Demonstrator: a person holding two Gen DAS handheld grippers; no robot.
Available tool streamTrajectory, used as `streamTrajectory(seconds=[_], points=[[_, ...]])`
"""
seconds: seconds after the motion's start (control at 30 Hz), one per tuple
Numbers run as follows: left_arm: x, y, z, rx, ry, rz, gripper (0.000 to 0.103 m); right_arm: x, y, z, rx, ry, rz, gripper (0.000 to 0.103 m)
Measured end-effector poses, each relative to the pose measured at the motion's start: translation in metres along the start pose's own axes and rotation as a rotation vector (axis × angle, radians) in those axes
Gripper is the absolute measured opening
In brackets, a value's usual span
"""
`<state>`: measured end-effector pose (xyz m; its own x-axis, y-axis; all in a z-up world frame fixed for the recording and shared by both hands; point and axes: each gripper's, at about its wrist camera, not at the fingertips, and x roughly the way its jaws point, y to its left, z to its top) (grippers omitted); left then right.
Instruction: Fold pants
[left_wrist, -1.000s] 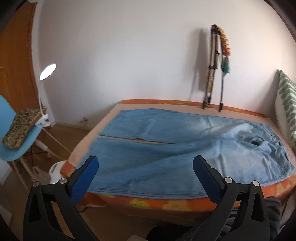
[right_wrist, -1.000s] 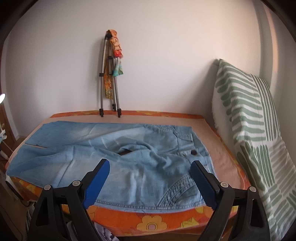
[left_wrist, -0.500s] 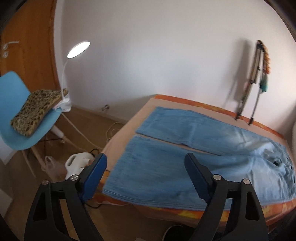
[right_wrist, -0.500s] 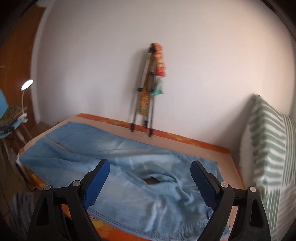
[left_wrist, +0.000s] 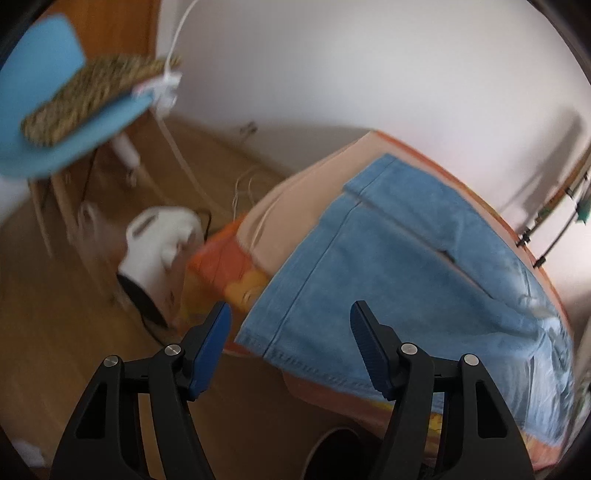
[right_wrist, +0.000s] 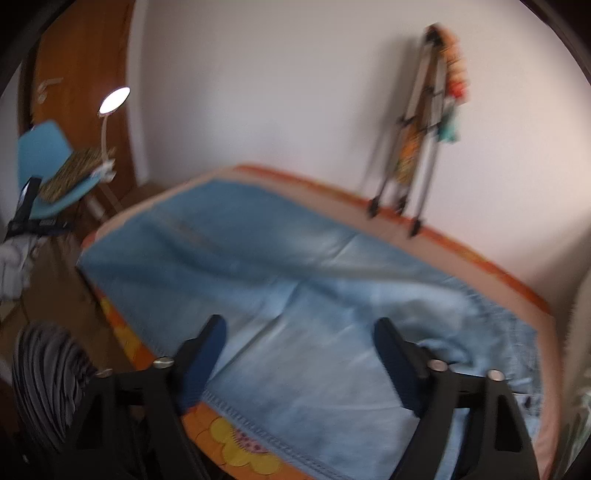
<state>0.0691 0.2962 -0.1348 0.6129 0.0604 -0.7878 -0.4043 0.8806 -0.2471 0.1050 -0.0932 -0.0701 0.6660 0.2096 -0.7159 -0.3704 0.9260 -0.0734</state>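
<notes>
We are looking at light-blue denim pants (right_wrist: 295, 280) lying flat on a bed (right_wrist: 509, 280) with an orange flowered cover; the 2 legs are running side by side twd the foot end, the waist part at the right. In the left wrist view the hem of the near leg is hanging a bit over the bed corner.

The left gripper (left_wrist: 290, 330) is hovering just above that hem corner. Its blue pads are standing apart, w/ nothing pinched between them — the jaws have just been closing a little. Whether a pad is touching the denim, we cannot tell.

The right gripper (right_wrist: 299, 345) is pointing down over the near leg, about the middle of the pants. Its jaws are also spread and have just been narrowing; the cloth is under them, not gripped.

Beside the bed we are seeing a blue chair (left_wrist: 48, 118) w/ a leopard-print cushion (left_wrist: 85, 96), a white appliance (left_wrist: 159, 243) on the wood floor, and a lit lamp (right_wrist: 114, 99). A folded tripod (right_wrist: 421, 129) is leaning on the white wall — its feet standing on the far bed edge.
</notes>
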Motion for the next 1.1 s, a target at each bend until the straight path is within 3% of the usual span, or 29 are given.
streamTrajectory(seconds=[0.33, 0.67, 0.7, 0.73, 0.87, 1.1], points=[[0.051, 0.039, -0.028, -0.292, 0.137, -0.138, 0.065, 0.056, 0.036, -0.037, -0.074, 0.155, 0.125, 0.071], [0.061, 0.049, -0.033, -0.41, 0.117, -0.18, 0.064, 0.071, 0.048, -0.045, -0.085, 0.193, 0.128, 0.071], [0.061, 0.049, -0.033, -0.417, 0.11, -0.181, 0.06, 0.071, 0.048, -0.045, -0.086, 0.193, 0.128, 0.071], [0.061, 0.049, -0.033, -0.421, 0.105, -0.186, 0.046, 0.072, 0.049, -0.045, -0.088, 0.192, 0.126, 0.071], [0.058, 0.044, -0.028, -0.417, 0.069, -0.183, 0.02, 0.073, 0.049, -0.043, -0.089, 0.188, 0.108, 0.071], [0.041, 0.029, -0.018, -0.357, 0.01, -0.141, 0.015, 0.075, 0.051, -0.047, -0.131, 0.19, 0.1, 0.071]])
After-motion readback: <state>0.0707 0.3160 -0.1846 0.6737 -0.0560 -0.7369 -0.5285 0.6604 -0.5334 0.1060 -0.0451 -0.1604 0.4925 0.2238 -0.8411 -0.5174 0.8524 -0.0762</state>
